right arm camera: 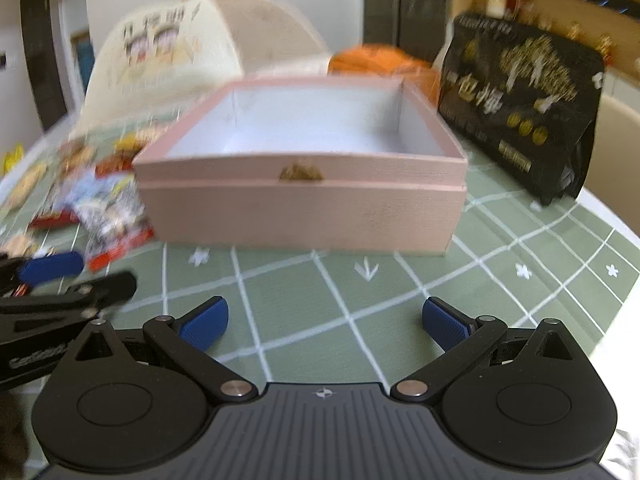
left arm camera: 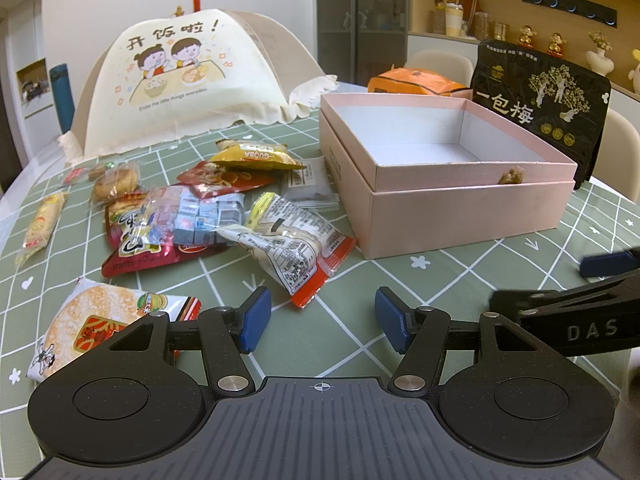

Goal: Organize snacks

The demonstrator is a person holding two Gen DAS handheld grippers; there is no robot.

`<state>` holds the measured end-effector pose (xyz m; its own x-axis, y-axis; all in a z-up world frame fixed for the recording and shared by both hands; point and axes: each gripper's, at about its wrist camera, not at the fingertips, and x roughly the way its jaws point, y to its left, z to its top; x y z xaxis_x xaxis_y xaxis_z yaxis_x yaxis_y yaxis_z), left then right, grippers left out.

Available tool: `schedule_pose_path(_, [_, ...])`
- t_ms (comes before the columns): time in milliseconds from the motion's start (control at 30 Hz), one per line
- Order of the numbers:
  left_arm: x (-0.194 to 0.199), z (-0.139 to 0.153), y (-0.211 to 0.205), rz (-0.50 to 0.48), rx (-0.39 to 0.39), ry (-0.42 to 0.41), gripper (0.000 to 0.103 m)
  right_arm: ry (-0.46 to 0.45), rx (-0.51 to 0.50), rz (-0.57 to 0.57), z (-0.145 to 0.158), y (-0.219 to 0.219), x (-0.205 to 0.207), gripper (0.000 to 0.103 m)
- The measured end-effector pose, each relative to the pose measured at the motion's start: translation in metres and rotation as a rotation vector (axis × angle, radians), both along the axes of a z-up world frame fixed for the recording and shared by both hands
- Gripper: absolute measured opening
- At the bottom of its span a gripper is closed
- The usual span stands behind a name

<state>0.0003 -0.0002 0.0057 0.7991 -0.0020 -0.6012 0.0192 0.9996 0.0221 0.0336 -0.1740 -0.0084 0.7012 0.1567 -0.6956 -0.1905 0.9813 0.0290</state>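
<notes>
1. On the green checked surface (left arm camera: pixel 352 336) stood a pink box (left arm camera: pixel 460 216), open at the top, its white interior holding nothing visible; a small gold clasp (left arm camera: pixel 511 176) sat on its front wall.
2. Left of the box, a loose heap of snack packets (left arm camera: pixel 208 216) lay spread on the surface, none of them inside the box. Nearest the box was a clear packet with red ends (left arm camera: pixel 296 248); beside it lay a bag of small blue-wrapped pieces (left arm camera: pixel 200 220), a yellow packet (left arm camera: pixel 256 156) and a grey-white sachet (left arm camera: pixel 310 184).
3. Nearer the camera lay a round rice-cracker packet (left arm camera: pixel 100 312), partly hidden behind the left claw's body.
4. Left claw (left arm camera: pixel 322 320): released, blue pads apart, nothing between them, over bare cloth just short of the heap.
5. Right claw (right arm camera: pixel 324 324): released, pads spread wide, nothing held, over bare cloth in front of the box's clasp wall; that view was blurred.
6. Behind the box stood a black pouch with gold print (left arm camera: pixel 540 100) and an orange package (left arm camera: pixel 416 82).
7. Behind the heap stood a cream fabric food cover (left arm camera: pixel 192 76) printed with two cartoon children.
</notes>
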Motion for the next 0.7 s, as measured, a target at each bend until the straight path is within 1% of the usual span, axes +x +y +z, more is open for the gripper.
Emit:
schedule_pose_path(33, [0.000, 0.000, 0.000, 0.000, -0.003, 0.000, 0.065, 0.041, -0.005, -0.018, -0.001, 0.003, 0.002, 0.103])
schedule_pose_path(67, [0.000, 0.001, 0.000, -0.001, -0.005, -0.001, 0.065, 0.063, -0.014, -0.037, 0.001, 0.004, 0.003, 0.103])
schedule_pose_path(133, [-0.002, 0.003, 0.001, -0.028, 0.001, 0.006, 0.061, 0.083, -0.019, -0.060, 0.002, 0.005, 0.003, 0.103])
schedule_pose_path(167, [-0.004, 0.006, 0.003, -0.057, -0.014, 0.020, 0.061, 0.091, -0.021, -0.064, 0.006, 0.003, 0.001, 0.103])
schedule_pose_path(233, [-0.008, 0.020, 0.011, -0.102, -0.058, 0.033, 0.061, 0.124, -0.029, -0.051, 0.009, 0.006, 0.004, 0.103])
schedule_pose_path(300, [-0.012, 0.046, 0.030, -0.109, -0.107, 0.007, 0.062, 0.183, -0.045, 0.019, 0.013, 0.011, 0.006, 0.102])
schedule_pose_path(333, [-0.011, 0.058, 0.042, -0.102, -0.126, -0.011, 0.063, 0.215, -0.049, 0.063, 0.017, 0.016, 0.006, 0.093])
schedule_pose_path(367, [-0.006, 0.073, 0.059, -0.086, -0.142, -0.036, 0.063, 0.223, -0.036, 0.093, 0.023, 0.020, 0.005, 0.088])
schedule_pose_path(400, [0.004, 0.089, 0.084, -0.049, -0.154, -0.068, 0.063, 0.211, -0.017, 0.116, 0.031, 0.024, 0.003, 0.088])
schedule_pose_path(467, [0.032, 0.109, 0.132, 0.046, -0.175, -0.093, 0.063, 0.175, 0.067, 0.162, 0.054, 0.032, 0.000, 0.088])
schedule_pose_path(500, [0.054, 0.114, 0.162, 0.106, -0.188, -0.084, 0.060, 0.160, 0.101, 0.177, 0.064, 0.037, 0.001, 0.088])
schedule_pose_path(533, [0.075, 0.116, 0.187, 0.146, -0.193, -0.067, 0.060, 0.144, 0.132, 0.188, 0.076, 0.042, 0.005, 0.088])
schedule_pose_path(600, [0.128, 0.106, 0.240, 0.223, -0.182, -0.020, 0.060, 0.123, 0.168, 0.189, 0.094, 0.057, 0.015, 0.088])
schedule_pose_path(633, [0.151, 0.097, 0.256, 0.226, -0.159, 0.003, 0.060, 0.121, 0.173, 0.191, 0.102, 0.066, 0.021, 0.088])
schedule_pose_path(700, [0.189, 0.078, 0.283, 0.214, -0.122, 0.058, 0.060, 0.128, 0.142, 0.198, 0.104, 0.083, 0.029, 0.088])
